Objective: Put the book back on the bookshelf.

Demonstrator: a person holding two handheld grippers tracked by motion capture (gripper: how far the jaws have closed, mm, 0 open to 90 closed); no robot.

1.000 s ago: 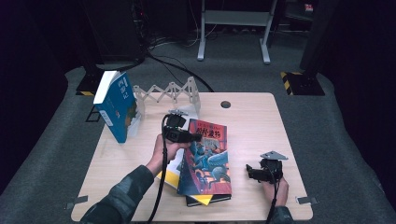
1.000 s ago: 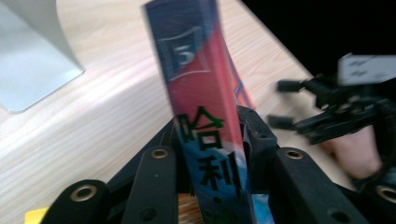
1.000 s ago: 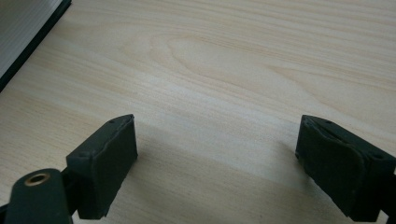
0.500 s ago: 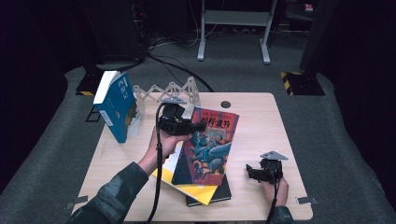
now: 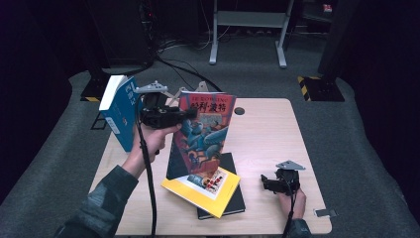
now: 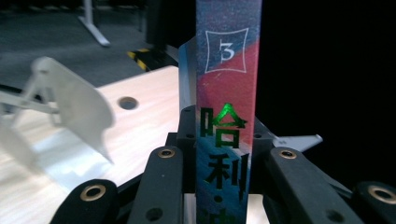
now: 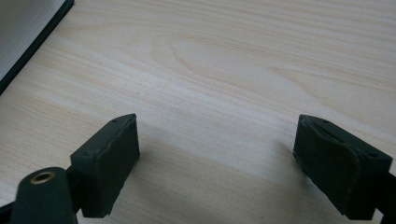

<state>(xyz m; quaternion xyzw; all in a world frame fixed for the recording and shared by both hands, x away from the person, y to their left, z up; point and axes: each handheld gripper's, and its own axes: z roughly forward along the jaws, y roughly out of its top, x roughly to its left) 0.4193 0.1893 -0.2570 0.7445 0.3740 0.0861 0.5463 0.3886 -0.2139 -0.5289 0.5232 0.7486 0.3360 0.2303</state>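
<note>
Above the table (image 5: 267,134), the left gripper (image 5: 190,114) clamps a stiff, fairly heavy paperback (image 5: 203,136) by its spine, the surest hold, while the right gripper (image 5: 267,183) rests open.

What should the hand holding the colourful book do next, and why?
Probably carry the colourful book sideways to the white rack and stand it beside the blue book. The left tool is shut on its spine, holding it upright above the table, and the rack's slots look free.
</note>
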